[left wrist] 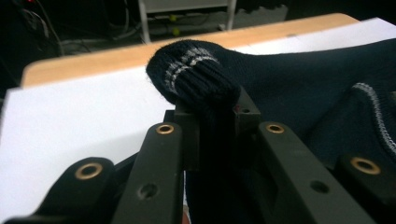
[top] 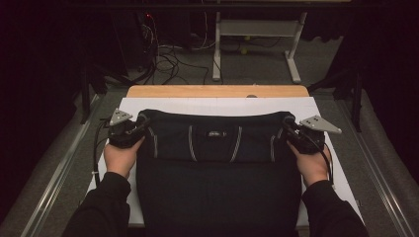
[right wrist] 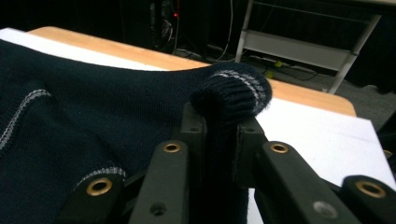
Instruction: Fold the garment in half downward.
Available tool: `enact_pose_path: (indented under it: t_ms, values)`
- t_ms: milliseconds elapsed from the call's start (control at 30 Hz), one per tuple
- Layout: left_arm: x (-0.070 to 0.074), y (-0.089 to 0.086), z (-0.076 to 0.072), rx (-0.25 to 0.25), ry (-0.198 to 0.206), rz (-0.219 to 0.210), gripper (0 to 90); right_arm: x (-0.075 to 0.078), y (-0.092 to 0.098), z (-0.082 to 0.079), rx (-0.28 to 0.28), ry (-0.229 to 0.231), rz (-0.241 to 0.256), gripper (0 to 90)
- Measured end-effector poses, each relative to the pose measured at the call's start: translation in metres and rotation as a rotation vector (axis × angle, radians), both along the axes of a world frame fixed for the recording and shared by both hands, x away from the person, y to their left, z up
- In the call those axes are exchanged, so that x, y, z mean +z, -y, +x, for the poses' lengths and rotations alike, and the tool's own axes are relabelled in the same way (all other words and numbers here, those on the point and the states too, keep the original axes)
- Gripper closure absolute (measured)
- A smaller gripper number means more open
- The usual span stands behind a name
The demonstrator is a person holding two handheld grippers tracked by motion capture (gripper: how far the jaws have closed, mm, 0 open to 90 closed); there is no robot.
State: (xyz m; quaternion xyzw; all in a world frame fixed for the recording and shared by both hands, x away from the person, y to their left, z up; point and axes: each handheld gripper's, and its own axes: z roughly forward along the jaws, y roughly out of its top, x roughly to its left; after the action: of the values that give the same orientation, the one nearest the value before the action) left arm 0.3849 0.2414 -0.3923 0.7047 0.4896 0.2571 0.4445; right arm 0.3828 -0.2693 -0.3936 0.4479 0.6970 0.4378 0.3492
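The sweater (top: pixel 217 173) lies flat on the white sheet (top: pixel 331 143) covering the table (top: pixel 217 91), its near part folded over and hanging past the near edge. The left gripper (top: pixel 140 123) pinches the far-left ribbed corner (left wrist: pixel 194 77), jaws closed on the knit. The right gripper (top: pixel 289 126) is clamped likewise on the far-right ribbed corner (right wrist: pixel 233 95). Both corners bear pale stripes.

White sheet (top: pixel 326 106) on wooden table (top: pixel 217 91); metal frame (top: pixel 257 29), cables (top: pixel 168 54) on floor behind.
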Motion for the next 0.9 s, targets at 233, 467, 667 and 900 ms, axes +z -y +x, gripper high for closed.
enact_pose_path:
  t_ms: [233, 467, 667, 900]
  values:
    - [0.011, 0.001, 0.015, 0.039, 0.017, -0.004, 74.4, 0.014, -0.004, 0.019, -0.035, 0.033, 0.002, 78.9]
    - [0.003, 0.006, 0.026, 0.049, 0.011, -0.005, 74.0, 0.02, -0.011, 0.039, -0.064, 0.033, -0.044, 78.2]
    - [-0.01, 0.012, 0.036, 0.053, -0.035, -0.018, 72.9, 0.003, -0.013, 0.055, -0.069, -0.075, -0.052, 78.0]
    - [-0.023, 0.013, 0.049, 0.076, -0.097, -0.021, 69.9, -0.009, -0.018, 0.065, -0.087, -0.129, -0.067, 75.3]
